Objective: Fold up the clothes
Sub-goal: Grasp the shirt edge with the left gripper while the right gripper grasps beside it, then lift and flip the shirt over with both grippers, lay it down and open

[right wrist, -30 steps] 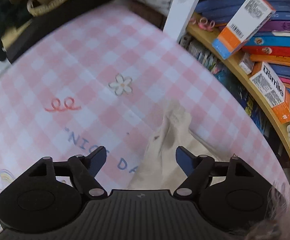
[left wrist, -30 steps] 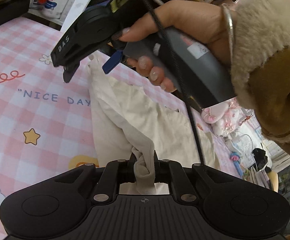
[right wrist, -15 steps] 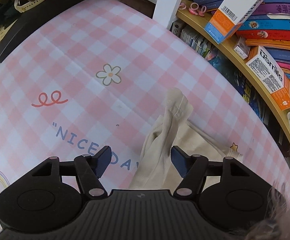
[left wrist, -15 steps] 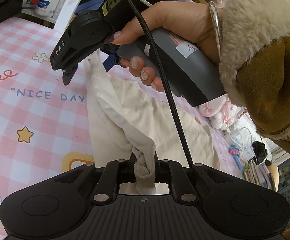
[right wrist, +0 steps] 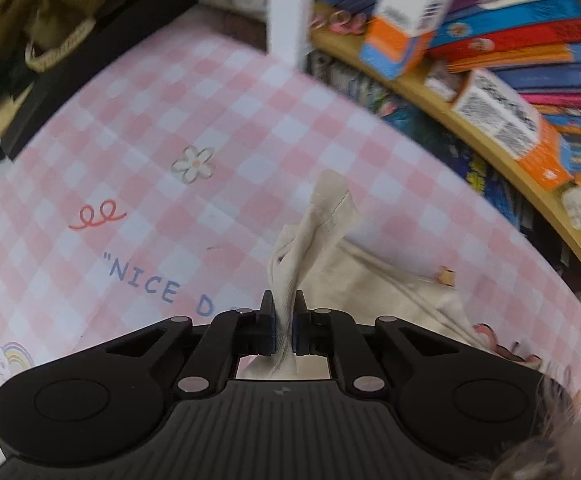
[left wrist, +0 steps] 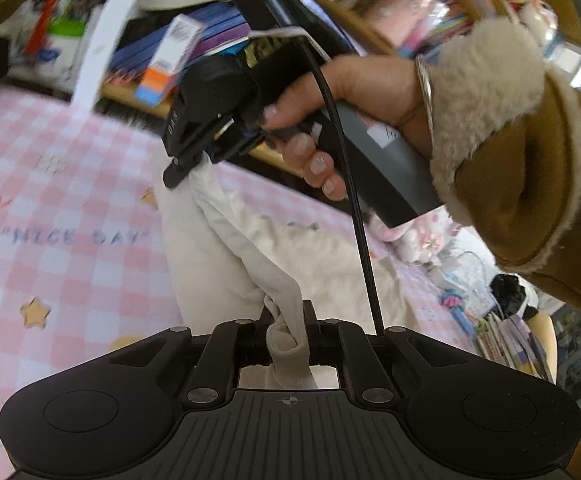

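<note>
A cream garment [left wrist: 226, 248] lies on the pink checked cloth [left wrist: 62, 208] and is lifted at two points. My left gripper [left wrist: 286, 320] is shut on a bunched corner of it. My right gripper [right wrist: 284, 316] is shut on another bunched edge of the garment [right wrist: 314, 236], which rises from its jaws. In the left wrist view the right gripper [left wrist: 194, 160] shows above the table, held by a hand, with cream fabric hanging from its tip.
A curved wooden bookshelf [right wrist: 490, 140] full of books and boxes runs along the table's far right edge. A white post [right wrist: 290, 12] stands at the back. A dark box [right wrist: 70, 60] with olive cloth sits at the far left corner.
My right gripper has closed on the garment's edge and lifted it. My left gripper stays shut on its corner. Both views have shifted and blurred with motion.
</note>
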`<action>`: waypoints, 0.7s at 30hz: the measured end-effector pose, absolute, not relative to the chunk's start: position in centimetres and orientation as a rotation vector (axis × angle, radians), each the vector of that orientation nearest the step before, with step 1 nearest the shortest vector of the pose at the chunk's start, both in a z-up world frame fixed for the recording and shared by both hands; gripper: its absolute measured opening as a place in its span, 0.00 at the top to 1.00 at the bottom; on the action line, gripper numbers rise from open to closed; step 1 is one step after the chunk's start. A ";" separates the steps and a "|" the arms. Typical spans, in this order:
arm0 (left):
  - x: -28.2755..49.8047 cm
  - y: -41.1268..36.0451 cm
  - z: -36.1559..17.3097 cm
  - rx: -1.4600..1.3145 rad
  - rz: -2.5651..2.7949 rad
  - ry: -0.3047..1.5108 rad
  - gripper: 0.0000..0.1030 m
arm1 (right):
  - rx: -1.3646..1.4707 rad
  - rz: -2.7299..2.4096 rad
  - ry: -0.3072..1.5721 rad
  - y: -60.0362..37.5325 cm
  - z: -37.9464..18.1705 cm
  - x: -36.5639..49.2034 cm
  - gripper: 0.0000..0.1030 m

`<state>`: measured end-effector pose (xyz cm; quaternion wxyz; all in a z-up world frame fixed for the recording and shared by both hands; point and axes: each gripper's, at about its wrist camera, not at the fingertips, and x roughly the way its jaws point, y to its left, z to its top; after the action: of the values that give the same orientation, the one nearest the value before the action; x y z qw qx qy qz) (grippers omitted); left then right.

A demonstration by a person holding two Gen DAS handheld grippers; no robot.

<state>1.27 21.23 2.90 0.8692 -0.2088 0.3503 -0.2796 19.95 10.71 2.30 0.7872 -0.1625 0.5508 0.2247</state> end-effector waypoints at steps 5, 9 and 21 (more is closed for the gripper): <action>1.5 18.9 4.6 -0.395 -0.656 0.692 0.91 | -0.267 0.463 1.140 6.3 5.2 19.8 0.94; 1.4 16.6 5.8 -0.363 -0.700 0.674 0.91 | -0.228 0.438 1.098 2.3 7.0 19.3 0.94; -0.6 4.3 7.3 -0.253 -0.719 0.697 0.90 | -0.121 0.461 0.989 -11.4 8.8 16.4 0.94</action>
<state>-0.57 4.27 7.26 0.8695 -0.1210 0.3333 -0.3439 16.41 -11.35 8.81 0.8532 -0.0577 0.4699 0.2189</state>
